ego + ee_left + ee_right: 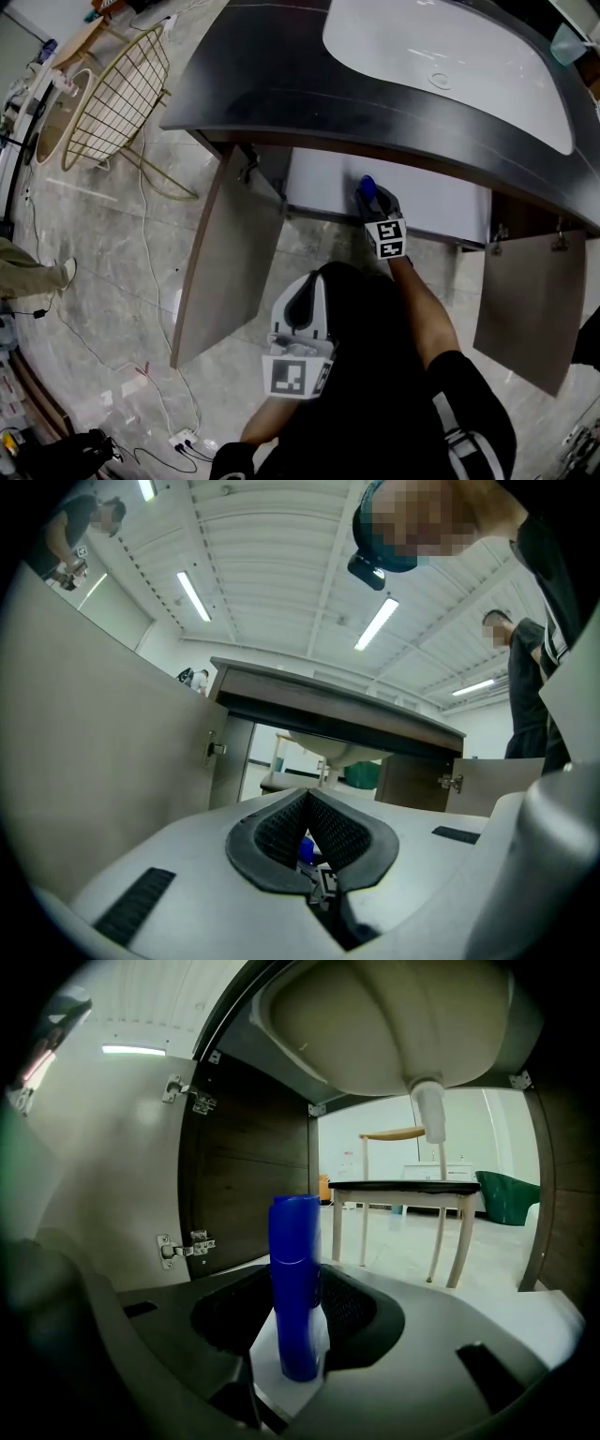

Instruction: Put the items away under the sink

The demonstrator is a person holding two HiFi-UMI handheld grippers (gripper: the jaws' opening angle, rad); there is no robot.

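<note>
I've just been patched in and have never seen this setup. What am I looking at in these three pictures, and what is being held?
There is no robot: a person holds a two-jaw gripper in each hand. The head view looks down from a head camera at a sink counter with its cabinet doors open. The other two cameras ride on the grippers. The right gripper reaches under the sink, jaws closed on an upright blue bottle. The left gripper is near the person's body, jaws together, empty.

The blue bottle (294, 1232) stands upright, gripped in the right claw (298, 1288), inside the open cabinet (248, 1176) under the sink (394, 1016).
</note>
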